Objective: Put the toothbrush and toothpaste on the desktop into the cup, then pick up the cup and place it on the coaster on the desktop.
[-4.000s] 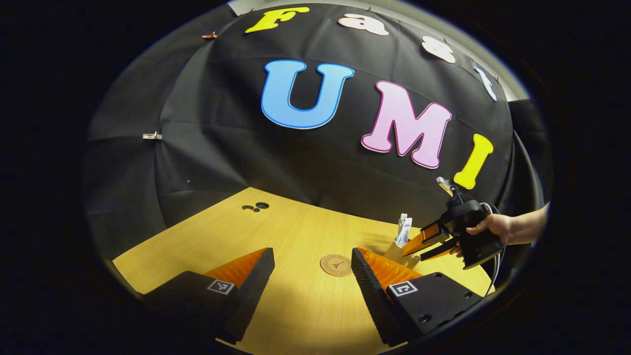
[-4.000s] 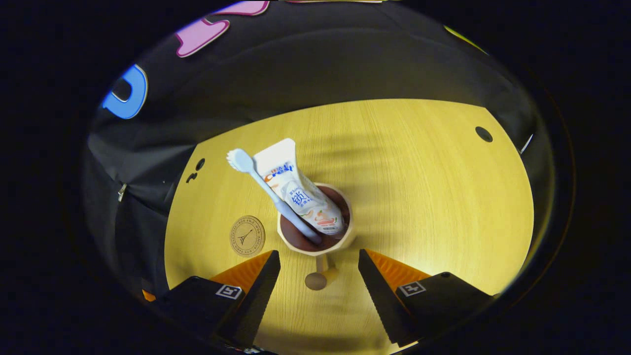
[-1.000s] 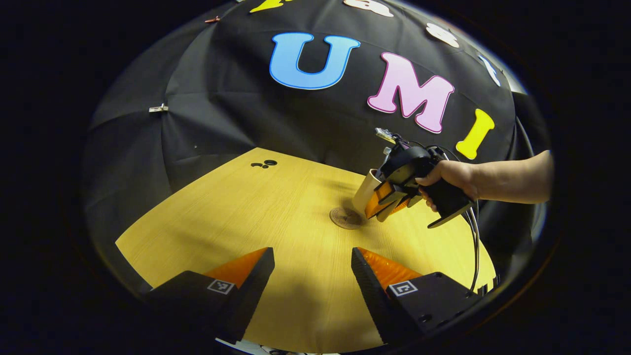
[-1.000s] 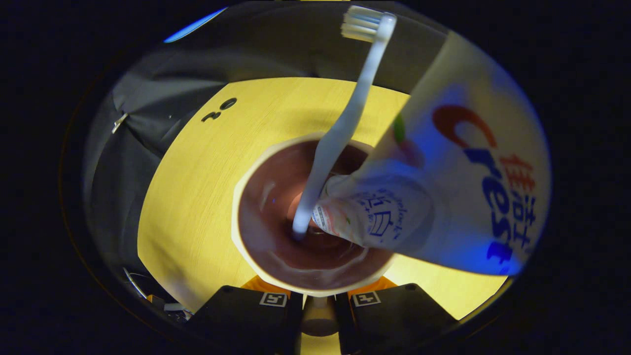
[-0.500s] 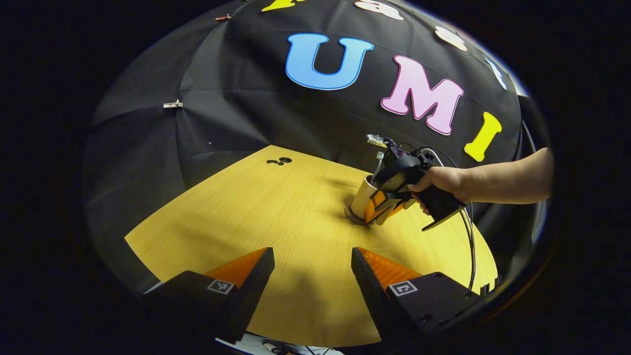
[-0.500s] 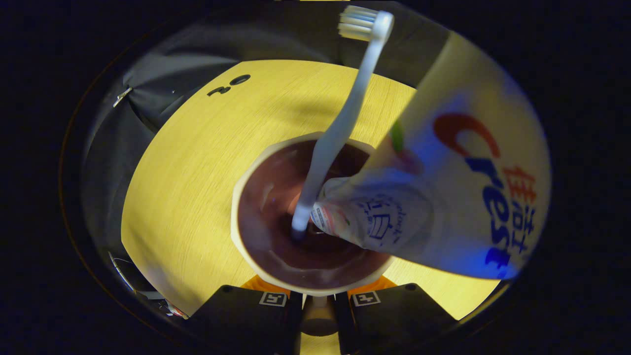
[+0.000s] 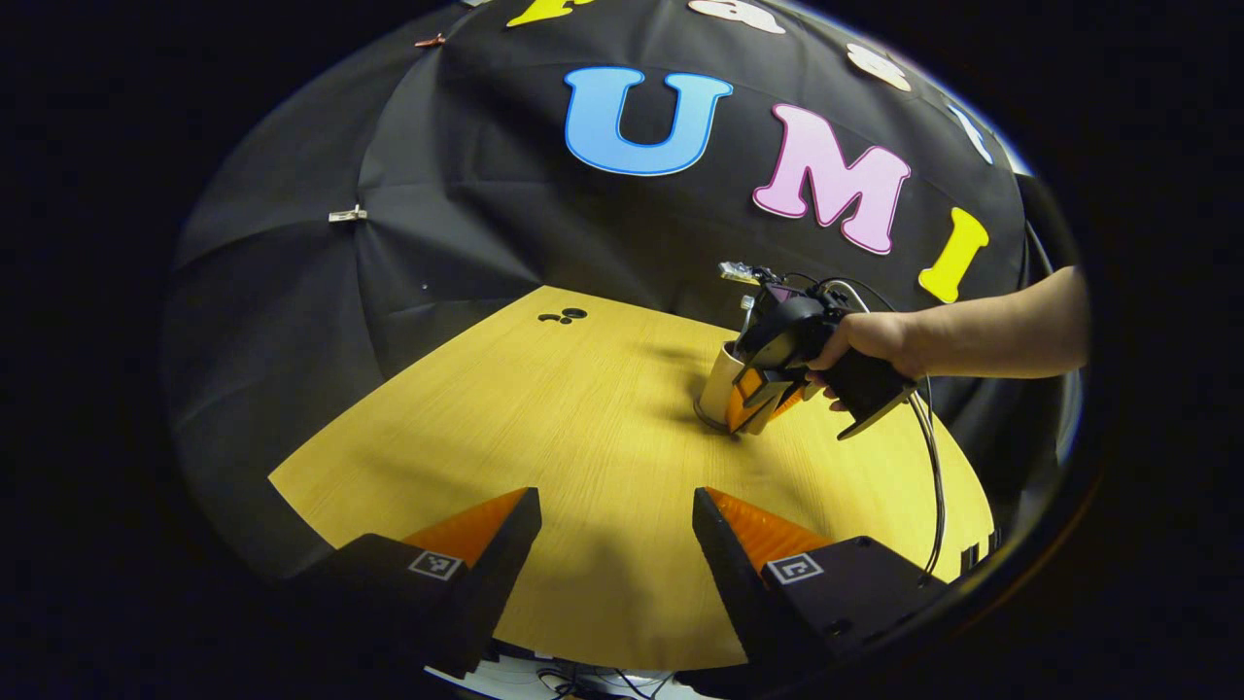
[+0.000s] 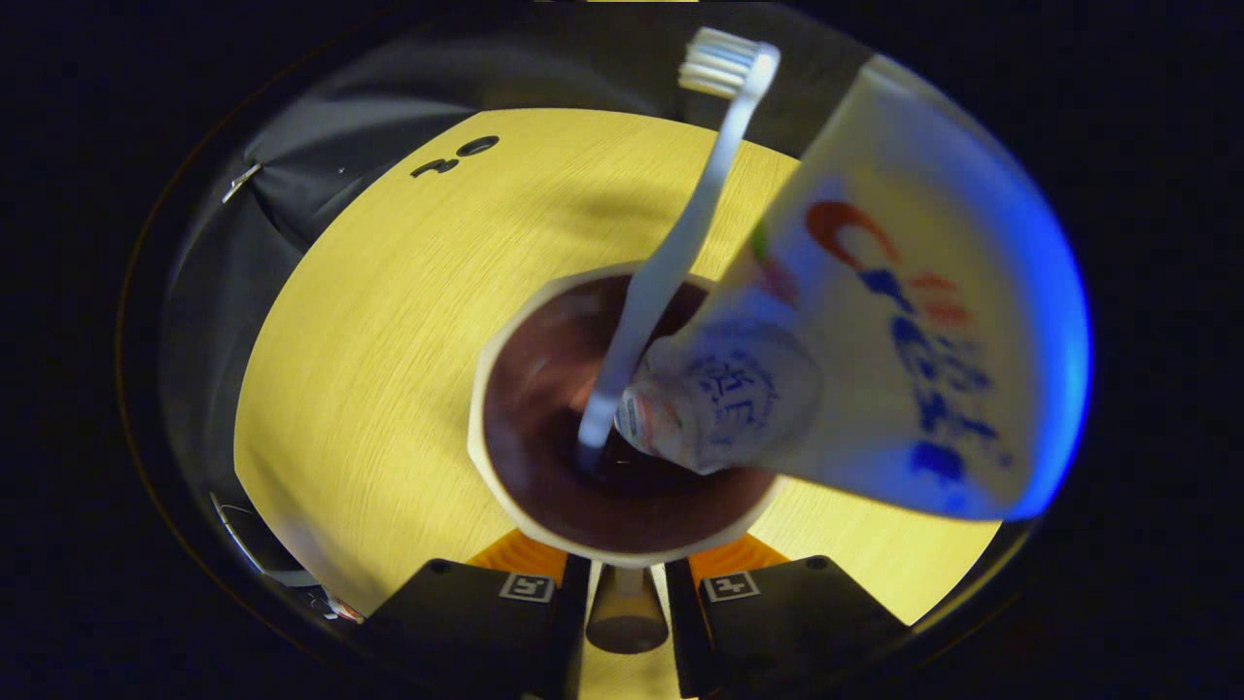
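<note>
Toward the far right part of the tabletop (image 7: 544, 408), the cup (image 7: 717, 383) is seen standing, with only a dark sliver of the coaster (image 7: 702, 418) glimpsed at its base. The cup is gripped by the right gripper (image 7: 756, 406), which is held by a hand (image 7: 865, 340). From the right gripper view, the right gripper's jaws are seen drawn close together on the cup's handle (image 8: 624, 605), both fingers pressing on it. The toothbrush (image 8: 671, 253) and the toothpaste (image 8: 855, 360) are seen standing inside the cup (image 8: 525, 389), leaning out over its rim. Near the tabletop's front edge, the left gripper (image 7: 612, 544) is held above the surface with its jaws spread wide and nothing between them.
</note>
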A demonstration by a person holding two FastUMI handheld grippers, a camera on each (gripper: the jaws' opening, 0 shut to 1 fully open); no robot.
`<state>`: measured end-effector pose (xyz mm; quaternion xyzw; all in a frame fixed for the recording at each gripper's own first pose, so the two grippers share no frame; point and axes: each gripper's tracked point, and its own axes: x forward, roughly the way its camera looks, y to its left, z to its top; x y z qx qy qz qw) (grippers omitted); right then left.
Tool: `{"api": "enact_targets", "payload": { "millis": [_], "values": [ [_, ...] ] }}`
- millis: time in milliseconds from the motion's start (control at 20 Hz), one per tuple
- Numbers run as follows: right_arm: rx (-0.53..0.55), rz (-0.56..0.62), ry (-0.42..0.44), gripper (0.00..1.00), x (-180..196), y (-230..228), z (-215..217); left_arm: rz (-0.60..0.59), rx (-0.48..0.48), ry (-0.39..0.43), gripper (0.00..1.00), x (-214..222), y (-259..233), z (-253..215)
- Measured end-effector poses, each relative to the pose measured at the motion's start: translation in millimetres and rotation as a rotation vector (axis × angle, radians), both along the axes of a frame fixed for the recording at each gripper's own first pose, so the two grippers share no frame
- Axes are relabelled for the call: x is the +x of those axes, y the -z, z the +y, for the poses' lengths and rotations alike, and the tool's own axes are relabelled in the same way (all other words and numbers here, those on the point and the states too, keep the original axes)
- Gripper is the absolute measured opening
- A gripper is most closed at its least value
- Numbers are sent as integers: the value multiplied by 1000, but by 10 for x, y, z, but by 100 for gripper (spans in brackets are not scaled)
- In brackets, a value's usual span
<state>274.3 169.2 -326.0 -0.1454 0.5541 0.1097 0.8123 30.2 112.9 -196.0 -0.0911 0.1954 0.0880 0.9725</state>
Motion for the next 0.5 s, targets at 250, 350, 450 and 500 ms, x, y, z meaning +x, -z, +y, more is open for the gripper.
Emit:
{"api": "enact_targets", "payload": {
  "millis": [250,350,450,500],
  "values": [
    [50,-102,-7,89,-89,-399,-8,-3,9,22,98,-46,-134,-69],
    [99,-128,15,99,-223,-614,9,-11,27,34,98,-70,-235,-102],
    [133,-168,33,99,-378,-875,-19,-25,51,37,98,-96,-362,-124],
    [143,-206,38,99,-418,-1002,-60,-35,59,48,98,-104,-426,-164]
  ]
}}
